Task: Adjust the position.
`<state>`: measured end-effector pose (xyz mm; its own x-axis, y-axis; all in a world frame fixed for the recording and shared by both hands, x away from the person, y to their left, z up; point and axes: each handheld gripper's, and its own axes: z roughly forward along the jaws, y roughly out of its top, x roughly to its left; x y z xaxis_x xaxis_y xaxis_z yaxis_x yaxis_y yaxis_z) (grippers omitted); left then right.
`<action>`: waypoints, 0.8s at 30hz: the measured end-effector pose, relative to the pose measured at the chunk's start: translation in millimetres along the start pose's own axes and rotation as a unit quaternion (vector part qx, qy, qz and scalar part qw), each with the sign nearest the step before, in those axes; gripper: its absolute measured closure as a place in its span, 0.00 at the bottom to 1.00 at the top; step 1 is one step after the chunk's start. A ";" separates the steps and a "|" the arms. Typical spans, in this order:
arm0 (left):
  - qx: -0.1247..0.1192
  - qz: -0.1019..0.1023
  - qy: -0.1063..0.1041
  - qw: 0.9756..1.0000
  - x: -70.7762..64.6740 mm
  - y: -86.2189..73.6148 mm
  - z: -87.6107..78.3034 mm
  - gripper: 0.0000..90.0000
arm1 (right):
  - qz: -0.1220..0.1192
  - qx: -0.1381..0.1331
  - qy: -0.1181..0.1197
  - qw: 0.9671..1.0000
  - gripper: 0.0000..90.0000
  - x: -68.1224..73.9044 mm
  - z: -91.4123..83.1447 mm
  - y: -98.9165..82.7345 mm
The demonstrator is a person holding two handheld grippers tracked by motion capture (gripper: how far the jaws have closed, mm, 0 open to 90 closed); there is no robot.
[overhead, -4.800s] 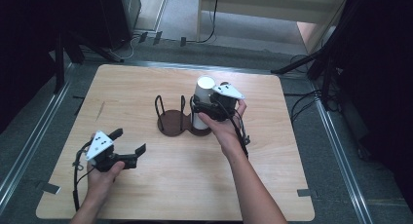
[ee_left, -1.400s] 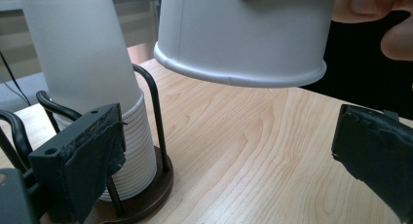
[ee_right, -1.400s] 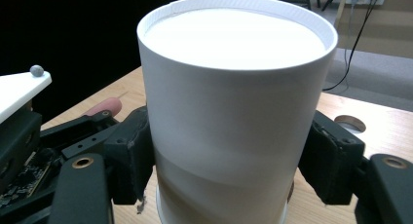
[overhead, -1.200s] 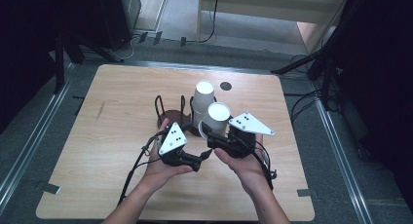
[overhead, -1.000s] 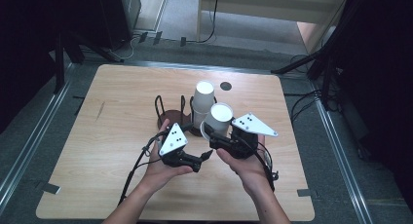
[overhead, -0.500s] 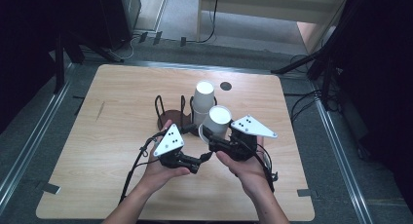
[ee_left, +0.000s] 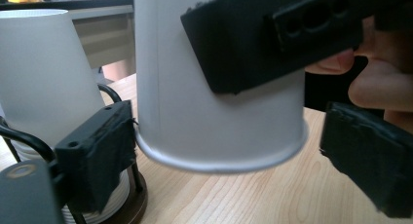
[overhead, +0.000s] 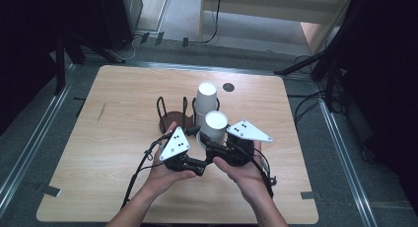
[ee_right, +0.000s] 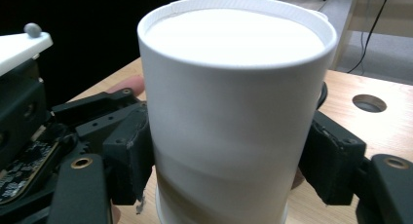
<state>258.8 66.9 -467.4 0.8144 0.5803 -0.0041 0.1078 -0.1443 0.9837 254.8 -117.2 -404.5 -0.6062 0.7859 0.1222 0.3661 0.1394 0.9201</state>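
High view: both grippers meeting at frame centre over the desk (overhead: pixel 98 138), left gripper (overhead: pixel 199 167) beside right gripper (overhead: pixel 213 144), an upturned white cup (overhead: pixel 215 129) clamped in the right fingers – just in front of a second cup (overhead: pixel 205 101) on a dark wire holder (overhead: pixel 172 116).

Left gripper view: cup rim hanging between the left fingers (ee_left: pixel 97 156), closing in just now but apart, not pressing.

Right gripper view: fingers (ee_right: pixel 131 151) squeezing the cup's sides.
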 end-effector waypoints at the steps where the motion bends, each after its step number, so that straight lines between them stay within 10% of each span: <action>1: 0.000 0.001 0.002 1.000 0.4 0.1 -0.4 0.12 | -0.001 0.000 0.002 1.000 0.32 1.0 0.5 -0.2; 24: -0.004 0.026 0.010 1.000 1.1 -2.4 -4.0 0.28 | 0.009 -0.009 0.011 1.000 0.15 -2.5 -4.7 -0.4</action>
<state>257.1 71.1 -469.1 0.8072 0.5880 0.0507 0.0606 -0.1681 0.9839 252.9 -122.1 -403.4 -0.6149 0.7748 0.1466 0.3639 0.1139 0.9245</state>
